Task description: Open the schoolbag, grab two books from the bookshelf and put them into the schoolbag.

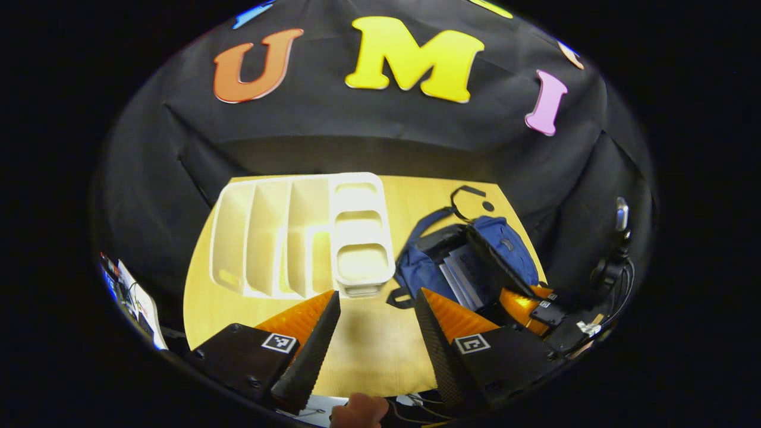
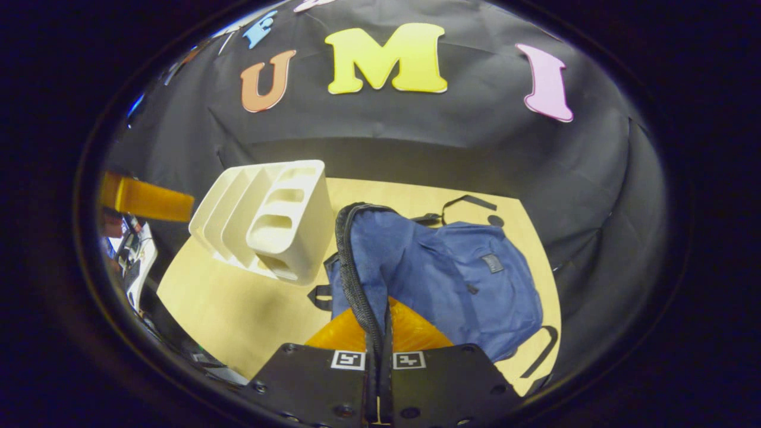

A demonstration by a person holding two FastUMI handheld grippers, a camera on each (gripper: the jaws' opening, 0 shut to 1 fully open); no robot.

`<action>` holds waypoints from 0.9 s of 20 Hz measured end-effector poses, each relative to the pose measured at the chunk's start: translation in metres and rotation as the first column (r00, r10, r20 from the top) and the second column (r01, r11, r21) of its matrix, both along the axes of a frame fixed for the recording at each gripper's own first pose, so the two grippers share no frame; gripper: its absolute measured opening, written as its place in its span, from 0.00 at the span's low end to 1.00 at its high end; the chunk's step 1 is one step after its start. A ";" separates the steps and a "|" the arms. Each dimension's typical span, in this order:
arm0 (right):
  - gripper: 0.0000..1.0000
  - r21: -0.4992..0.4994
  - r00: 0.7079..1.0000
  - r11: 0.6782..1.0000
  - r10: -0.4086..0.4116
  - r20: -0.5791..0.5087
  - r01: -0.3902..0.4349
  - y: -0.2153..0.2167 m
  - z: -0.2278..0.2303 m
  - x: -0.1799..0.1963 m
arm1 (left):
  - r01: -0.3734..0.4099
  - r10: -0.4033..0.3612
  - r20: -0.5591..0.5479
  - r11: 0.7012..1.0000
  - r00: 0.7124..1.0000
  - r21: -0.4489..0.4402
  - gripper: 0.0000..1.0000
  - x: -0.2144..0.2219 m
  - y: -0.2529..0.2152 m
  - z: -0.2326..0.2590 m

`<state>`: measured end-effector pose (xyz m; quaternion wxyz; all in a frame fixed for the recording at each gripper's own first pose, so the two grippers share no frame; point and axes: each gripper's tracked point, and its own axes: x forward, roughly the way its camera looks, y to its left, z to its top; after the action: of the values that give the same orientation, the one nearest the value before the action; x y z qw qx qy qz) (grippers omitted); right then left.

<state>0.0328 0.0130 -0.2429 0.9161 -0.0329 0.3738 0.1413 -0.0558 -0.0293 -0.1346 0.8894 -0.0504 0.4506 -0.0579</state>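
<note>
Schoolbag [image 1: 469, 261] lies on tabletop [image 1: 368, 345] right of white bookshelf [image 1: 297, 238]; we see books [image 1: 467, 276] inside. Left gripper [image 1: 377, 324] hovers before them, fingers apart. Right gripper [image 2: 377, 351] clamps bag's opened flap edge [image 2: 357, 279], holding it up.

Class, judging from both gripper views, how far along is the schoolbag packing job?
Nearly finished: the bookshelf slots look empty and books sit inside the open schoolbag. In hand: the right gripper pinches the bag's flap edge. The left gripper is open. Left: release.
</note>
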 end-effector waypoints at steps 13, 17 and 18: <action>0.17 -0.010 0.994 1.000 -0.019 -0.104 0.018 0.059 -0.109 -0.001 | -0.231 0.209 0.443 0.973 0.872 -0.006 0.81 0.014 0.111 0.105; 0.43 0.041 0.993 0.999 -0.003 -0.115 0.008 0.071 -0.117 -0.006 | -0.241 0.219 0.462 0.970 0.859 -0.011 0.84 0.009 0.120 0.111; 0.54 0.057 0.993 0.998 0.007 -0.115 -0.001 0.077 -0.114 -0.007 | -0.242 0.219 0.470 0.970 0.855 -0.011 0.90 0.011 0.119 0.114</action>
<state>0.0256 0.0896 -0.3565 0.8933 0.0005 0.4218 0.1552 -0.0448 0.0895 -0.0208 0.9731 -0.0670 0.2147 0.0495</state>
